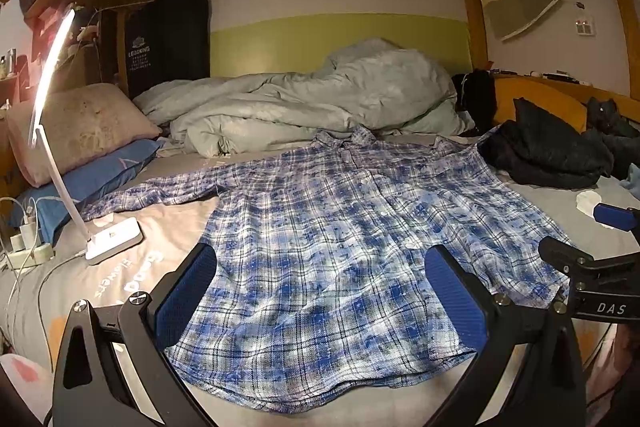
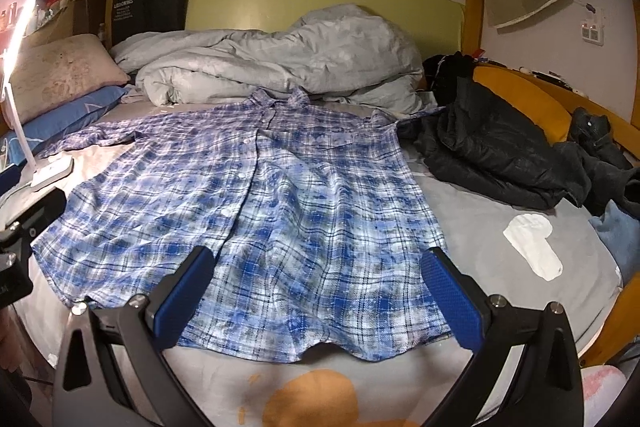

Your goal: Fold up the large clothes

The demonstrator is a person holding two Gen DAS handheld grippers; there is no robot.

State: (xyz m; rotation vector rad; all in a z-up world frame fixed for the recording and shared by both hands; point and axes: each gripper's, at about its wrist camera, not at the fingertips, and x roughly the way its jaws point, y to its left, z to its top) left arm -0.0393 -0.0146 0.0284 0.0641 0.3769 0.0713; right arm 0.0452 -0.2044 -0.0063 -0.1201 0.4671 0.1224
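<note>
A blue and white plaid shirt (image 1: 328, 247) lies spread flat, front up, on the grey bed sheet (image 1: 168, 227), collar toward the far wall and sleeves out to both sides. It also fills the middle of the right wrist view (image 2: 256, 211). My left gripper (image 1: 320, 259) is open and empty, hovering above the shirt's hem. My right gripper (image 2: 320, 259) is open and empty above the hem too. The right gripper shows at the right edge of the left wrist view (image 1: 592, 239).
A lit white desk lamp (image 1: 112, 235) stands left of the shirt, with a power strip and cables (image 1: 28, 247) beside it. Pillows (image 1: 80, 131) lie at left, a crumpled grey duvet (image 1: 312, 99) behind the collar, dark clothes (image 2: 492, 151) at right, a white cloth (image 2: 532, 243) near them.
</note>
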